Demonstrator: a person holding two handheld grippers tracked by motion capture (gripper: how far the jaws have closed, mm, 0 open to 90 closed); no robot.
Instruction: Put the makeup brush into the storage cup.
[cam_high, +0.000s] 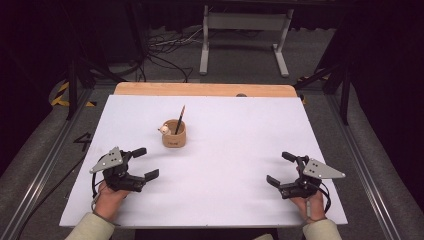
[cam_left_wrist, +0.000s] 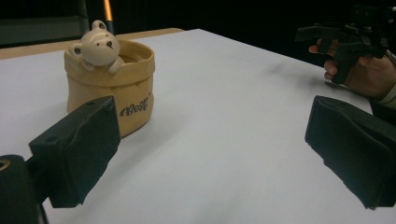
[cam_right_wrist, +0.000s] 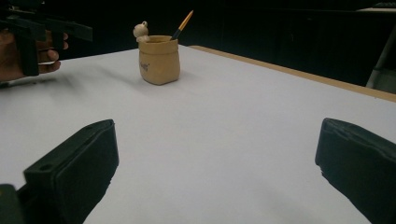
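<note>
From the high view, the tan pot (cam_high: 174, 135) with a brush (cam_high: 180, 119) stands mid-table, just beyond the released left gripper (cam_high: 141, 162); the right gripper (cam_high: 278, 168), well apart, is spread too. The left gripper view puts the pot close by; the right gripper view puts it far off

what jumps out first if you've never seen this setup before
A tan sack-shaped ceramic pot with a small cream bear figure on its rim stands alone left of centre on the white table sheet, a dark-handled brush leaning inside. The left gripper and right gripper flank it, open, near the front corners.

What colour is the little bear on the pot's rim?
The bear is cream with dark eyes and nose; the left gripper view shows it best.
</note>
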